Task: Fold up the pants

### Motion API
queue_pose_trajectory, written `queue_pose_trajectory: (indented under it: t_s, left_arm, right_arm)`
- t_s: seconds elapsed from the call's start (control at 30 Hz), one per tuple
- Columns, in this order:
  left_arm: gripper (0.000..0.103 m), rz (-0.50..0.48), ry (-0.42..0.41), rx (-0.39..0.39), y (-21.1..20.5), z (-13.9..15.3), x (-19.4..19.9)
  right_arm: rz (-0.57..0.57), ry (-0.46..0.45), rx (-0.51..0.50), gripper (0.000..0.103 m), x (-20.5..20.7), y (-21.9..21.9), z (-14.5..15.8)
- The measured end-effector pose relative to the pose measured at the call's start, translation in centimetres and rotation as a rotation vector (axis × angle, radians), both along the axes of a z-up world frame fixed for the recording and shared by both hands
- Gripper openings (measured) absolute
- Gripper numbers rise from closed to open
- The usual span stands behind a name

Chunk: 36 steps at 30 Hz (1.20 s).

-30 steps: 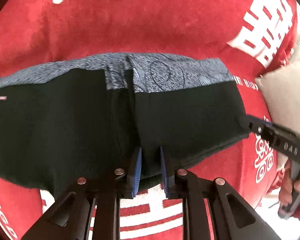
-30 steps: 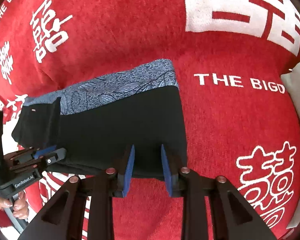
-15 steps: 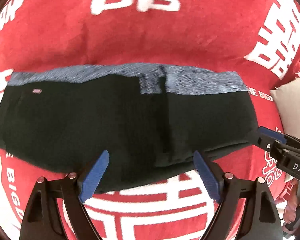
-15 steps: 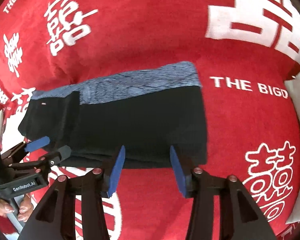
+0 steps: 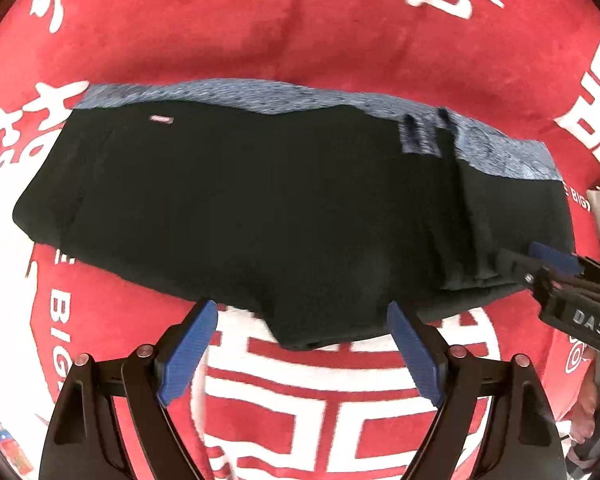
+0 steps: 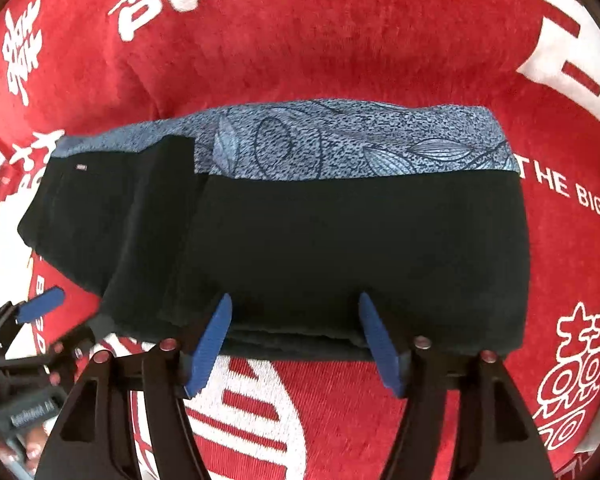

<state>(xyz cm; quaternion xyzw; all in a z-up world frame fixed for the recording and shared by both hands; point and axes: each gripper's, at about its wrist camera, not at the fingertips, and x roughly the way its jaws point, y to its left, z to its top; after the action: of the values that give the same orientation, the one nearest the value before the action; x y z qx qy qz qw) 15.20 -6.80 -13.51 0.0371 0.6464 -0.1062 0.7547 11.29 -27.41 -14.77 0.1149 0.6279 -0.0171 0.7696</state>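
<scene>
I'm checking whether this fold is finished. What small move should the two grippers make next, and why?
Probably draw both back from the cloth. The left gripper and right gripper both stand open, holding nothing, and the black pants lie as a folded bundle on the red blanket, patterned band along the far edge.

The right hand-held gripper (image 6: 296, 336), spread wide, sits at the folded black pants' (image 6: 340, 248) near edge.

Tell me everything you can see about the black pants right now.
The black pants lie folded into a wide, flat bundle on the red blanket. The fabric looks soft and matte, with a blue-grey leaf-print waistband along the far edge and a tiny label near the left end. Stacked layers show at the near edge. Both claws, left and right, are open at that edge, gripping nothing.
</scene>
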Motion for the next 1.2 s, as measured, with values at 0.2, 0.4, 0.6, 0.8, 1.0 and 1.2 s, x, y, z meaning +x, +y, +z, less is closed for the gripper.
queue_pose_trajectory:
  t_s: [0.2, 0.4, 0.6, 0.8, 1.0, 1.2]
  left_arm:
    - [0.087, 0.044, 0.006, -0.024, 2.5, -0.4, 0.6]
    - [0.087, 0.089, 0.011, -0.053, 4.9, -0.7, 1.1]
    - [0.087, 0.188, -0.017, -0.191, 9.4, 0.0, 1.6]
    - [0.087, 0.357, -0.072, -0.356, 16.7, -0.1, 2.5]
    - [0.087, 0.526, -0.102, -0.472, 22.3, -2.2, 3.8]
    - [0.087, 0.582, -0.085, -0.619, 23.8, -4.8, 5.1]
  right_arm:
    - [0.024, 0.031, -0.038, 0.069, 0.1, 0.7, 0.3]
    - [0.034, 0.028, -0.044, 0.070, 0.8, 2.7, 1.0]
    - [0.061, 0.052, -0.082, 0.076, 1.4, 4.8, -0.4]
    - [0.061, 0.032, -0.083, 0.077, 1.4, 5.3, -1.1]
    - [0.069, 0.027, -0.096, 0.078, 1.3, 5.3, -1.3]
    - [0.063, 0.023, -0.120, 0.079, 1.4, 5.9, -1.4]
